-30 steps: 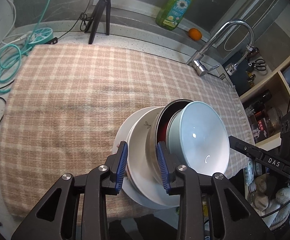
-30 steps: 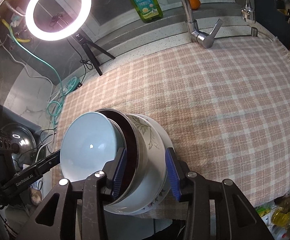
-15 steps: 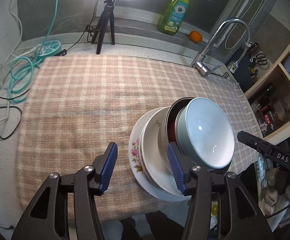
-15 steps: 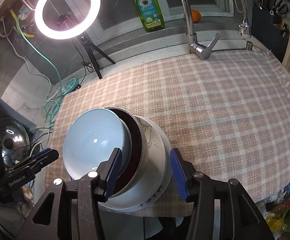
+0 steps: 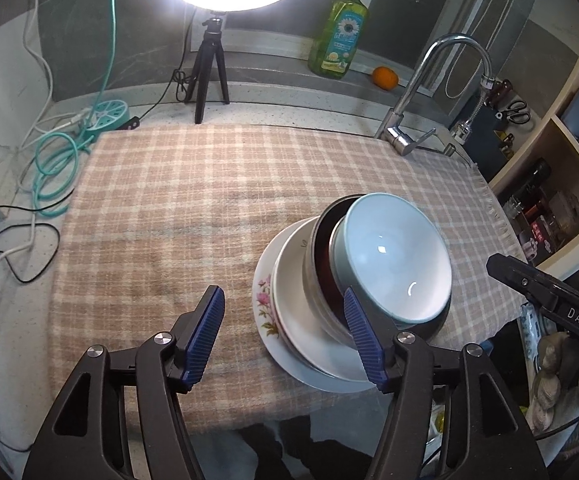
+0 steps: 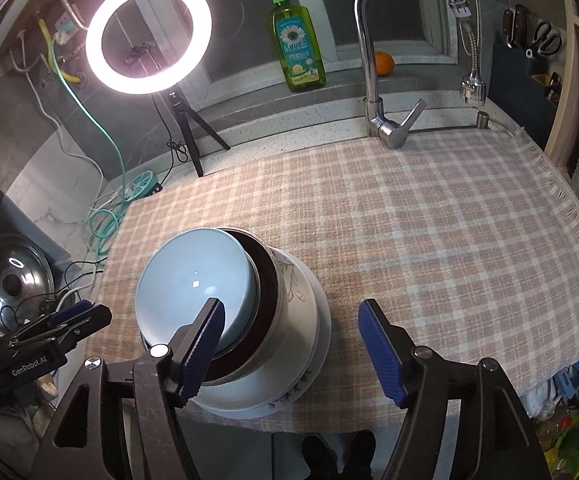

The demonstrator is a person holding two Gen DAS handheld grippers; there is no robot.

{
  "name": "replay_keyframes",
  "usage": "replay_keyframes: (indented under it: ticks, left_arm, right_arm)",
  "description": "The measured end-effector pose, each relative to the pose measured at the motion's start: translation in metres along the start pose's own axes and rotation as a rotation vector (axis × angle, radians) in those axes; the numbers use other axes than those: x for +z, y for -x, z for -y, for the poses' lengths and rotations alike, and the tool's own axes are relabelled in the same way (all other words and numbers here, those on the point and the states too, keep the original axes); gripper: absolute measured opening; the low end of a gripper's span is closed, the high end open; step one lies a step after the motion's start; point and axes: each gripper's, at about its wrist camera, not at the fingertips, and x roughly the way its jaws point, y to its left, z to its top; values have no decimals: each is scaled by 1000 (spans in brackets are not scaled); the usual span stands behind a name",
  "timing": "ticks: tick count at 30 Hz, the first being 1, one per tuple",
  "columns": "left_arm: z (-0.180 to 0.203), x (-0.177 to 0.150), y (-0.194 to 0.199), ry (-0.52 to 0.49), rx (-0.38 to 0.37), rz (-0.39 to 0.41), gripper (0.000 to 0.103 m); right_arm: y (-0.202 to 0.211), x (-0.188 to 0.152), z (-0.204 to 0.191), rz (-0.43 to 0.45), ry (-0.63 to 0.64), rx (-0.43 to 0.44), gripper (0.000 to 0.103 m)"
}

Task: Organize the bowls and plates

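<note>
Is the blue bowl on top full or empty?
Empty. The blue bowl shows only its smooth, shiny inside with light reflections; no food or water. It sits nested atop the stack of dishes.

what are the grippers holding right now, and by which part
Nothing is held. The left gripper and right gripper are both open, their pads clear of the stack of dishes, which rests on the checked cloth.

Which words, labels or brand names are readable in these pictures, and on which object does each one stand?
"DAS": on the black body of the right tongs, seen from the left wrist.
"GenRobot.AI": on the black body of the left tongs, seen from the right wrist.
Green dish soap bottle: its daisy label carries print, too small and blurred to read.
Nothing else is legible.
</note>
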Motion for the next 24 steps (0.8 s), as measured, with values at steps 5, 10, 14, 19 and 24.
replay_keyframes:
  ticks: [5,10,14,19,24]
  left_arm:
    - [16,-4,7,8,23,15,71]
    - [33,-12,9,6,46,1,71]
    - [42,-19,14,15,54,7,71]
    - [46,-24,18,27,70,7,71]
    - [48,-25,22,35,77,22,71]
  right_arm:
    - [14,-6,-2,30,62,-26,69]
    - [26,-13,6,37,62,-28,72]
    - [33,-18,11,46,62,-45,72]
    - [38,-22,11,62,88,-79,73]
    - [40,-23,7,62,106,-71,73]
